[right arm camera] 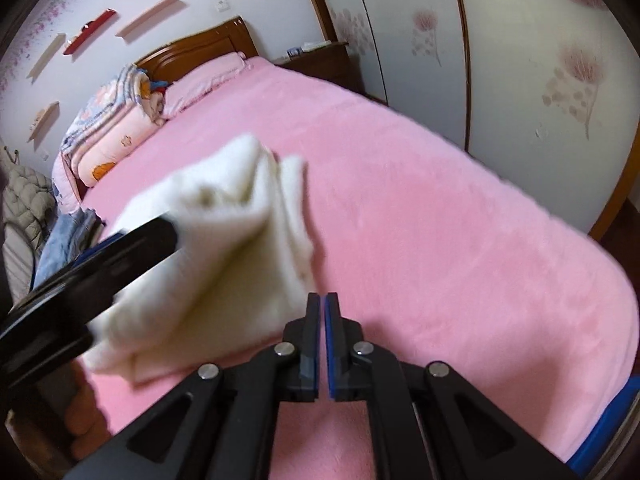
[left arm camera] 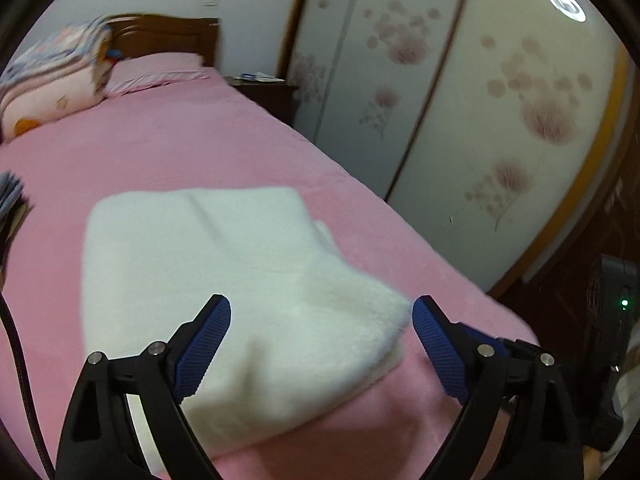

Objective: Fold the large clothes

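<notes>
A white fluffy garment (left arm camera: 224, 280) lies folded into a thick pile on the pink bed (left arm camera: 200, 148). My left gripper (left arm camera: 320, 320) is open, its blue pads (left arm camera: 208, 344) spread just above the near end of the garment, holding nothing. In the right wrist view the garment (right arm camera: 224, 248) lies to the left, with the left gripper's black body (right arm camera: 80, 272) over its left side. My right gripper (right arm camera: 323, 304) is shut and empty, its tips next to the garment's right edge above the pink bed (right arm camera: 440, 240).
Folded quilts (right arm camera: 112, 132) and a pink pillow (right arm camera: 208, 76) sit by the wooden headboard (right arm camera: 200, 46). A nightstand (right arm camera: 320, 60) and floral wardrobe doors (left arm camera: 500, 120) stand on the right. Blue jeans (right arm camera: 64, 240) lie at the bed's left edge.
</notes>
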`<state>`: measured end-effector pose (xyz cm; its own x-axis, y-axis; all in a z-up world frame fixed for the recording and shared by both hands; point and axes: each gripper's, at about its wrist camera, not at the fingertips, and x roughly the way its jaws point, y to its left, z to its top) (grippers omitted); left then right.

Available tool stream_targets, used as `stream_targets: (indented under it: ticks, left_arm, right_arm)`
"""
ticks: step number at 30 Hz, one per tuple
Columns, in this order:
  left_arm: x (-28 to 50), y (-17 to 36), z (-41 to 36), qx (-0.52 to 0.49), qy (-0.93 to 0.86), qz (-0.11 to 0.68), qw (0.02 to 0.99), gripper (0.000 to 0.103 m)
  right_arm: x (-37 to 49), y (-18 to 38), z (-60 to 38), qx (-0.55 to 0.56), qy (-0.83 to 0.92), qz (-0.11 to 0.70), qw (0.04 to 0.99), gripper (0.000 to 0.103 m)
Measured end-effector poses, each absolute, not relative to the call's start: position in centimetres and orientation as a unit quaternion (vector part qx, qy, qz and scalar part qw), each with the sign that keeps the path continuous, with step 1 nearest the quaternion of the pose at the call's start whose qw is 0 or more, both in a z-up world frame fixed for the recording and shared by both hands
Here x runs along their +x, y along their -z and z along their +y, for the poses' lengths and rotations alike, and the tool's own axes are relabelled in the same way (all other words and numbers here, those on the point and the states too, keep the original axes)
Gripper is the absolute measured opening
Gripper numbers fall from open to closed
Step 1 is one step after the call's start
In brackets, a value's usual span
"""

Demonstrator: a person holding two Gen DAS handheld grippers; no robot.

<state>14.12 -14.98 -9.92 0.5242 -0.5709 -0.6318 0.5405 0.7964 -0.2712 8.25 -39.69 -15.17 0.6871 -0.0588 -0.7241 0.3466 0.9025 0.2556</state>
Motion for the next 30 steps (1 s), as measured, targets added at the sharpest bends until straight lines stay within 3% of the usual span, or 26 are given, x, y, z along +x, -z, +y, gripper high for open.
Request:
stream_targets:
  ticks: [4, 9, 14, 15, 17, 18, 19, 25, 30]
  left_arm:
    - [16.8, 9.6, -8.8, -0.064, 0.234, 0.392, 0.888, 0.094]
    - [20.4, 12.4, -3.0, -0.081, 0.134, 0.429, 0.890, 0.094]
    - [22.3, 15.5, -1.7, -0.076, 0.118, 0.467, 0.873, 0.094]
    - [22.5, 16.1, -2.3, -0.066, 0.123, 0.471, 0.871, 0.094]
    - [23.1, 16.5, -3.4, -0.048, 0.131, 0.474, 0.870, 0.094]
    - [23.0, 16.7, -3.6, -0.045, 0.136, 0.472, 0.870, 0.094]
    - [22.8, 16.7, -3.8, -0.042, 0.140, 0.470, 0.870, 0.094]
    - [21.5, 17.5, -5.9, -0.015, 0.155, 0.473, 0.867, 0.094]
    - [20.6, 20.2, -7.2, -0.007, 0.169, 0.496, 0.852, 0.093]
  right_arm:
    - [8.9, 11.5, -39.1, 0.172, 0.093, 0.339, 0.920, 0.049]
    - [12.0, 9.8, -37.5, 0.145, 0.044, 0.346, 0.926, 0.055]
    - [16.8, 12.3, -35.7, 0.117, 0.011, 0.409, 0.905, 0.055]
    - [17.5, 12.9, -35.5, 0.115, 0.003, 0.420, 0.900, 0.055]
    - [18.7, 14.1, -35.0, 0.103, -0.002, 0.444, 0.890, 0.042]
    - [19.3, 14.7, -34.7, 0.088, 0.001, 0.459, 0.884, 0.020]
    - [19.7, 15.2, -34.6, 0.081, 0.000, 0.472, 0.878, 0.012]
    - [16.3, 14.7, -36.7, 0.111, 0.031, 0.437, 0.892, 0.008]
    - [15.8, 20.2, -37.2, 0.134, 0.062, 0.466, 0.873, 0.008]
